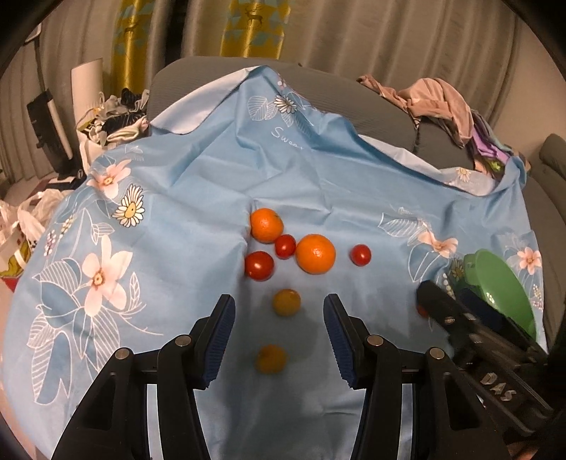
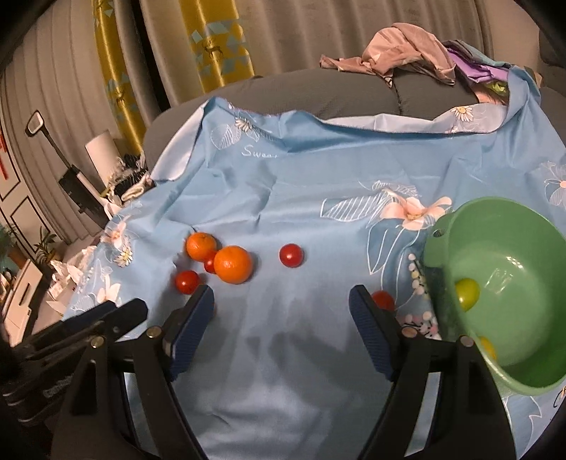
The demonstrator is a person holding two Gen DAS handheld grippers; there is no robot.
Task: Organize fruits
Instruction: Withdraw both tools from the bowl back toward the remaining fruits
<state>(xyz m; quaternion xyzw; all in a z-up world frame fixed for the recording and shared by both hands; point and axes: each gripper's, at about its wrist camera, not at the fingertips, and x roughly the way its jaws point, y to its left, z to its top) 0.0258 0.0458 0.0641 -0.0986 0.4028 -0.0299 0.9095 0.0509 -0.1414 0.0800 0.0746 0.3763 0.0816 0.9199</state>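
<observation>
Two oranges point(image 1: 266, 224) point(image 1: 315, 253) and three red tomatoes point(image 1: 259, 265) lie on the blue flowered cloth point(image 1: 177, 184). My left gripper point(image 1: 279, 308) stands open over two small yellow fruits point(image 1: 286, 302) point(image 1: 271, 358), its pads clear of both. In the right wrist view my right gripper point(image 2: 281, 297) is open with bare cloth between its fingers. A red tomato point(image 2: 382, 300) sits just past its right fingertip. The green bowl point(image 2: 530, 247) at the right holds two yellow fruits point(image 2: 467, 288). The right gripper point(image 1: 446, 303) also shows at the right of the left wrist view.
The cloth covers a grey sofa point(image 2: 318, 92) with a heap of clothes point(image 2: 406, 46) on its back. Curtains point(image 1: 353, 32) hang behind. Bags and clutter point(image 1: 113, 113) crowd the floor at the left. The left gripper point(image 2: 123, 313) shows at the lower left of the right wrist view.
</observation>
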